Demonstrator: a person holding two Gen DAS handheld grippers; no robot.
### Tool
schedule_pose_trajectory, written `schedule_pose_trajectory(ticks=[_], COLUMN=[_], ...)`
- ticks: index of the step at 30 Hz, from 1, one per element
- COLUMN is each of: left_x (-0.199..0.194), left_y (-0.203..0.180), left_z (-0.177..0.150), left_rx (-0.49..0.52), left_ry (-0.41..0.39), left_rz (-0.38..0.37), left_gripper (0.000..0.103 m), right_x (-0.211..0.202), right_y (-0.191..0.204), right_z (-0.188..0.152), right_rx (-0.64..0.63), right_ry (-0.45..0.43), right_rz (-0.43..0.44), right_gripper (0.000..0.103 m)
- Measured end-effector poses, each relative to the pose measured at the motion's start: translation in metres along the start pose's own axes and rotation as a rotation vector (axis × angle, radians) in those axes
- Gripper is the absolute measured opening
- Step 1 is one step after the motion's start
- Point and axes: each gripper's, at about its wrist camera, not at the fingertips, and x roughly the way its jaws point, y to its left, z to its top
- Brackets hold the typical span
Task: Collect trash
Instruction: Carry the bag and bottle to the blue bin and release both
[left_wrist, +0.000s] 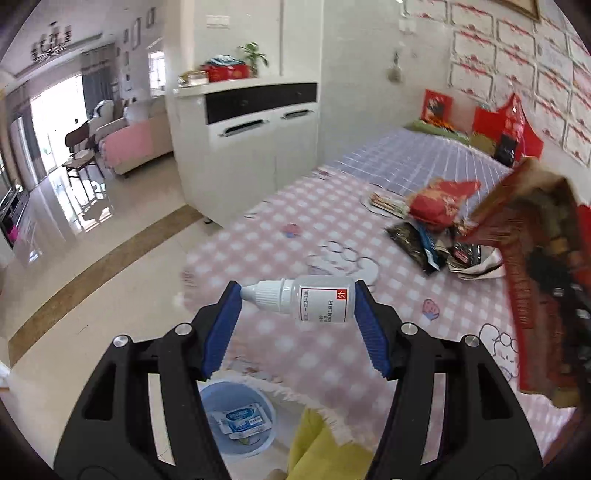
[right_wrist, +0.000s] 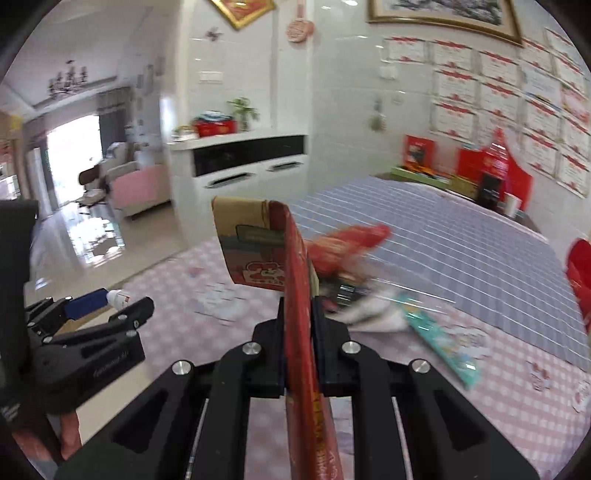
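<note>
My left gripper is shut on a small white dropper bottle, held sideways above the table's edge; it also shows in the right wrist view. Below it on the floor stands a pale blue bin with a wrapper inside. My right gripper is shut on a flattened red cardboard box, held upright above the table; the box shows at the right of the left wrist view. A pile of wrappers lies on the pink checked tablecloth.
A teal packet lies right of the pile. A yellow cloth hangs by the bin. A white cabinet stands past the table's far left end. Red boxes stand against the back wall.
</note>
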Motion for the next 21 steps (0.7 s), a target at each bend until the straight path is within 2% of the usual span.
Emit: schedule_pose_trajectory(ticks=[9, 16, 21], left_x=[-0.055, -0.066, -0.056], left_y=[0.08, 0.137, 0.158], left_z=[-0.018, -0.05, -0.074], left_rx=[-0.102, -0.182, -0.21], left_ry=[-0.06, 0.0, 0.061], left_rz=[0.188, 0.303, 0.346], left_gripper=[0.061, 0.061, 0.061], right_x=[0.01, 0.019, 0.036], right_y=[0.106, 0.18, 0.216], right_z=[0.009, -0.014, -0.043], right_rx=[-0.116, -0.202, -0.257], right_ry=[0.014, 0.082, 0.159], right_rz=[0.228, 0.372, 0.411], right_gripper=[0.012, 0.012, 0.012])
